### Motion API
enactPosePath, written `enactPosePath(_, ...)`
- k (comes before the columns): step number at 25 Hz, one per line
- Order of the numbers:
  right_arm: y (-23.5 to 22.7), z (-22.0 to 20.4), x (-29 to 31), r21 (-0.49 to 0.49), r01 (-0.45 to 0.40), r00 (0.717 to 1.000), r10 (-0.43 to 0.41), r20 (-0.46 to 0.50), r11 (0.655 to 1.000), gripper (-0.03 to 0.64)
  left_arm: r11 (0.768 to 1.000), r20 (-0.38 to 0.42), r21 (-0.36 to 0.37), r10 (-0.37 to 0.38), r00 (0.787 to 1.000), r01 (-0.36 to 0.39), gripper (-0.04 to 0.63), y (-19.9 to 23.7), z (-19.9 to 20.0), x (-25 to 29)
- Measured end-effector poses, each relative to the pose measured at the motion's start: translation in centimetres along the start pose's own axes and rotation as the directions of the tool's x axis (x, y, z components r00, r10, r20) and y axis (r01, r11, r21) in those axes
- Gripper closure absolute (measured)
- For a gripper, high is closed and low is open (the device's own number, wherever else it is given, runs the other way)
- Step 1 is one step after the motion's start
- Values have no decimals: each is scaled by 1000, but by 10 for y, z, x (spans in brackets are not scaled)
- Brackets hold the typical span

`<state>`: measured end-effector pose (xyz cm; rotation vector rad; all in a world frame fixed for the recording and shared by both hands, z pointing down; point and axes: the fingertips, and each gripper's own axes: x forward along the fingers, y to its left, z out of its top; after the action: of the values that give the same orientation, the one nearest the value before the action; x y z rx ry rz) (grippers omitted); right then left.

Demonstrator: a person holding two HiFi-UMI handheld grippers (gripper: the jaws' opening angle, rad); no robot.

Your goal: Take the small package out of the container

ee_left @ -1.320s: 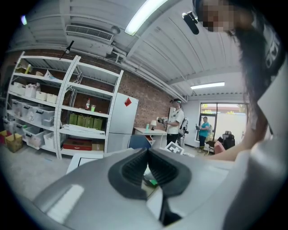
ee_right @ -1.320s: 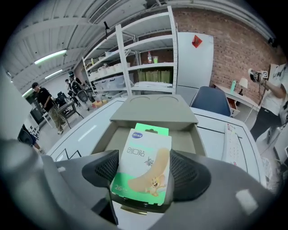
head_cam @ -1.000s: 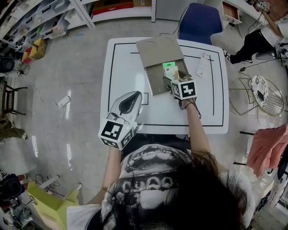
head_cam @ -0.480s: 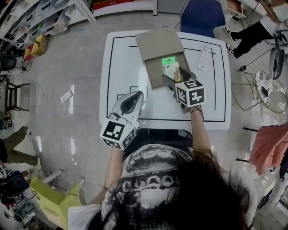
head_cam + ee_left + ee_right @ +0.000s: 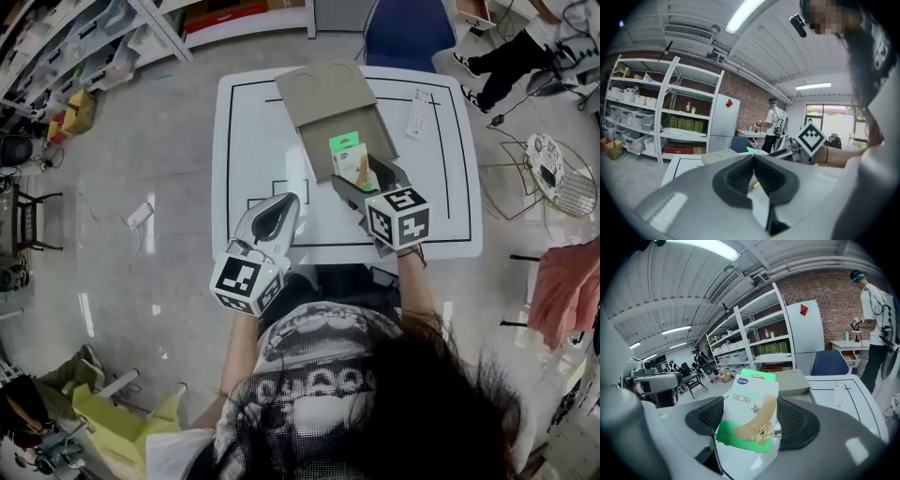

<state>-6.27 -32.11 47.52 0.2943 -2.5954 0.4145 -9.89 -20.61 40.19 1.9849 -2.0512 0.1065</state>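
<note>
Green-and-white flat small package (image 5: 749,414) w/ a cartoon plaster print is clamped in the right gripper (image 5: 359,180). Pads (image 5: 708,417) closed on both faces, upper half sticks up free. Head view: pkg is centre-frame, over the lower-right corner of the open brown cardboard container (image 5: 323,98) on the white black-lined table (image 5: 246,131). Can't tell if it's fully clear of the container wall. Other side: left gripper (image 5: 753,174) jaws pressed together, nothing in them, lower left of centre by the near table edge. Step in hand, IMO: lift-out. To do it well, keep squeeze steady and go straight up before any sideways move, so the pkg edge doesn't snag the wall or drag the light container. Left could pin the container if it shifts.
</note>
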Motion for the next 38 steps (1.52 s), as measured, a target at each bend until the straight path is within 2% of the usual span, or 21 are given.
enactPosePath(8,62,-16,-25,11,-4,999,4,32,1000,252,1000,9,-3,-7,1000,7,595,7,-11,-53)
enactPosePath(22,172,-55,-69,19,-2,997,1,83,1000,252,998,27,8,-61,998,60,595,-6,-38,-150)
enactPosePath(30,213,-74,-91,-3,-2,996,3,95,1000,252,998,49,2,-68,996,68,595,-12,-47,-183)
enactPosePath(38,229,-82,-105,-7,10,993,-9,119,1000,252,997,53,0,-74,996,75,595,-13,-54,-193)
